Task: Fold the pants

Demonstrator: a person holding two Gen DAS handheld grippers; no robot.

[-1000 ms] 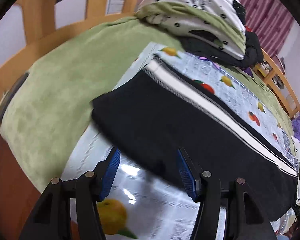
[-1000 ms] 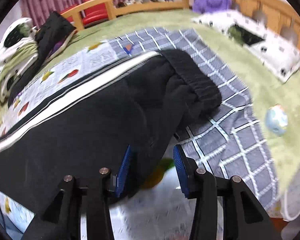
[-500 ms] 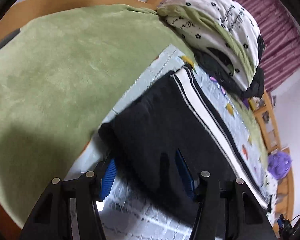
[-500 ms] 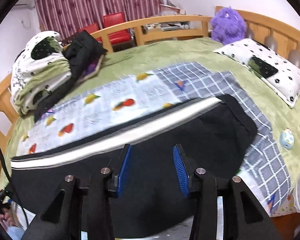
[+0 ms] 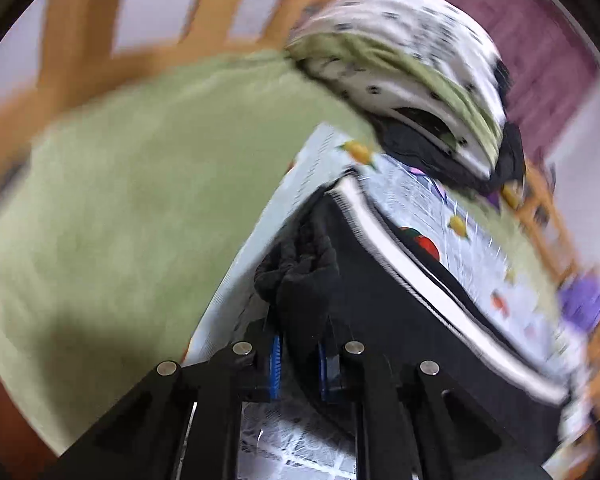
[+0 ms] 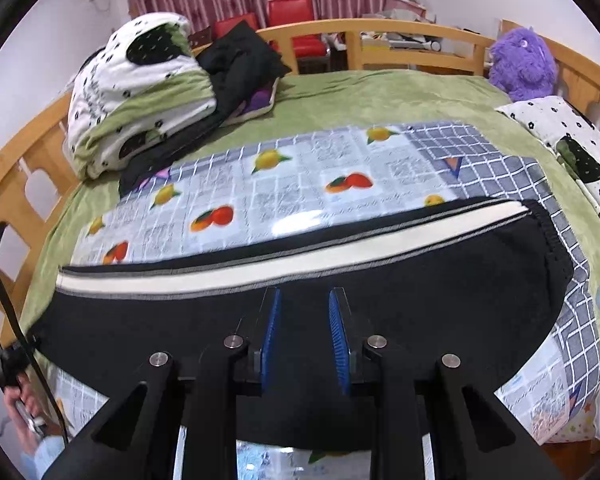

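Observation:
Black pants (image 6: 380, 304) with a white side stripe (image 6: 300, 264) lie lengthwise across a fruit-print mat (image 6: 284, 184) on the bed. In the left wrist view my left gripper (image 5: 299, 360) is shut on a bunched hem of the pants (image 5: 300, 280) at the leg end, lifted a little. In the right wrist view my right gripper (image 6: 304, 332) is held above the middle of the pants, its blue pads (image 6: 270, 332) apart with nothing between them. The waistband (image 6: 556, 248) lies at the right.
A folded white-and-green quilt (image 6: 140, 88) and dark clothes (image 6: 240, 64) sit at the back left. A purple plush toy (image 6: 524, 64) and a pillow (image 6: 572, 148) are at the right. A wooden rail (image 6: 380, 32) rings the green bed (image 6: 380, 96).
My left gripper closed on the hem of the pants and began lifting it. My right gripper rose and drew back from the waist side to above the middle of the pants.

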